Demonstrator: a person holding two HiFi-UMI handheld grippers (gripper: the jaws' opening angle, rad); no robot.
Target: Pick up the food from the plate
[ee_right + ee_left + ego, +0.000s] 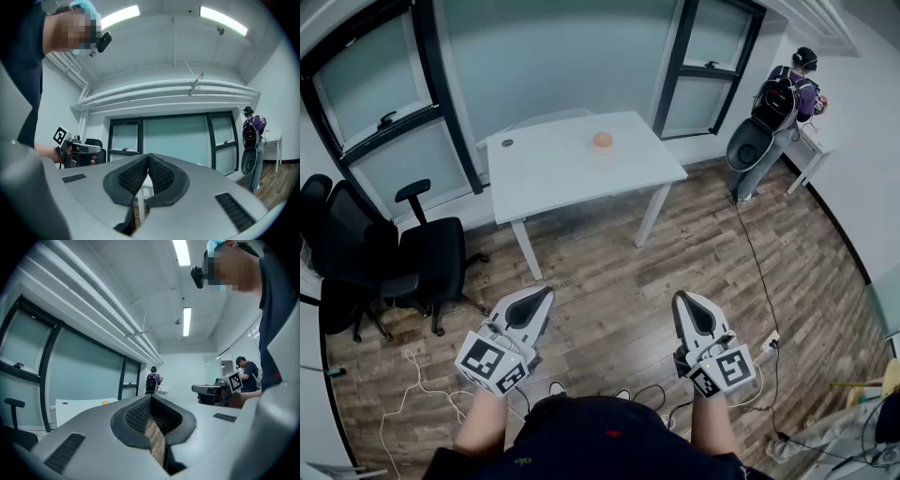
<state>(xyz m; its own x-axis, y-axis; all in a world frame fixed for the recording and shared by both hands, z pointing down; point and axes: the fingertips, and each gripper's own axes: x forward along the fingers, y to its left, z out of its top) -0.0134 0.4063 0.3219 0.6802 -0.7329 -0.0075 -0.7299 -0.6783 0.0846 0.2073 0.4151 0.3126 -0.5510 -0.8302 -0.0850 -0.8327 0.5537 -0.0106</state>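
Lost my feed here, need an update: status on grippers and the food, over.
Left gripper and right gripper shut, empty. Orange round food untouched on white table ahead. Only wood floor between.

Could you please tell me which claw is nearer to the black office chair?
Left. The left claw is just right of the black office chair; the right claw is farther right, beyond the left one.

Jaws together on right gripper (pixel 148 158), nothing between; left gripper (pixel 75 150) at left edge; person (pixel 251 132) standing at right
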